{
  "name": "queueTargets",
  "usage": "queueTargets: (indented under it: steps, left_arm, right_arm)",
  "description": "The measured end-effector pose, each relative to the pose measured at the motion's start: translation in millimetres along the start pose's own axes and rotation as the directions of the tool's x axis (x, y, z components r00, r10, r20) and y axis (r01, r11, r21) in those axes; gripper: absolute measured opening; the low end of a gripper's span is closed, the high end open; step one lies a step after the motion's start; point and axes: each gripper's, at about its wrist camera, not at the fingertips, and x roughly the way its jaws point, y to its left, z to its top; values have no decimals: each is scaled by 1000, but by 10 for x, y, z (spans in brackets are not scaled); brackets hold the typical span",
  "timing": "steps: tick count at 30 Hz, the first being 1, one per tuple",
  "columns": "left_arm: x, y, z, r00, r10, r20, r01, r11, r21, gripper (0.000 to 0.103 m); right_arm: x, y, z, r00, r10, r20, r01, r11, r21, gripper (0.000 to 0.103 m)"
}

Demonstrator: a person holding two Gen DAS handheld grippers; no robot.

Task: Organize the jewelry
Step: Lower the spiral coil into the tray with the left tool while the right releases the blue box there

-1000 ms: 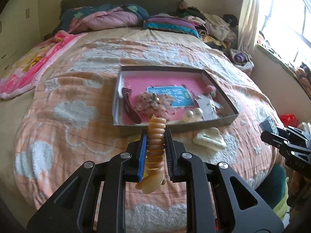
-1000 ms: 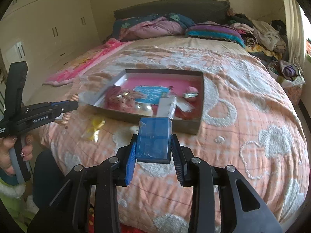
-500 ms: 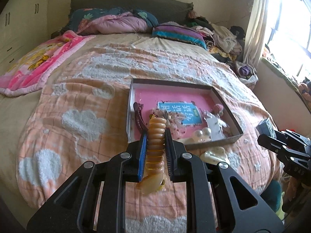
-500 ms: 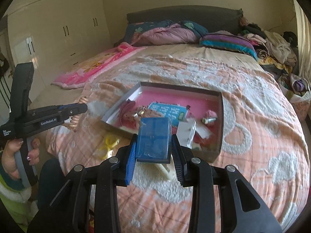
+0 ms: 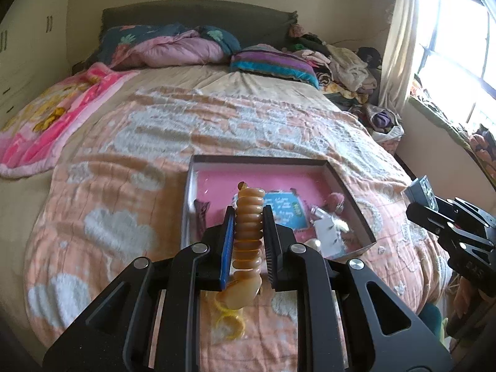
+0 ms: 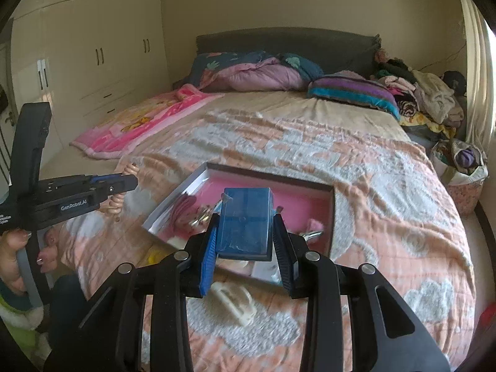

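My left gripper (image 5: 248, 214) is shut on an amber ribbed hair claw clip (image 5: 247, 232), held above the bed in front of the open pink-lined box (image 5: 347, 186). My right gripper (image 6: 245, 220) is shut on a small blue box (image 6: 245, 223), held above the near edge of the pink-lined box (image 6: 332, 217). The box holds a dark hair clip (image 5: 201, 217), a blue card (image 5: 283, 209), a pink bobble (image 5: 336, 200) and other small pieces. A yellow ring-shaped piece (image 5: 228, 319) and a cream claw clip (image 6: 235, 302) lie on the blanket outside the box.
The box lies on an orange blanket with white clouds (image 5: 108, 232) on a bed. Pillows and quilts (image 5: 173, 49) are at the headboard, a clothes pile (image 5: 341, 62) at the right. A wardrobe (image 6: 93, 62) stands to the left, a window (image 5: 458, 46) to the right.
Both grippers have risen and drawn back from the box, each still holding its object. The views now look more steeply down over the bed.
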Motion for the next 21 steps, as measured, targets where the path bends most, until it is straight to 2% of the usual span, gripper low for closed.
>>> queueTargets:
  steps: [11, 21]
  left_arm:
    - [236, -281, 184, 999, -31, -9, 31, 999, 43, 11]
    - [653, -439, 198, 997, -39, -67, 44, 997, 62, 11]
  right_arm:
    - [61, -282, 7, 999, -54, 2, 54, 998, 32, 32]
    - [269, -544, -62, 996, -86, -30, 88, 994, 64, 32]
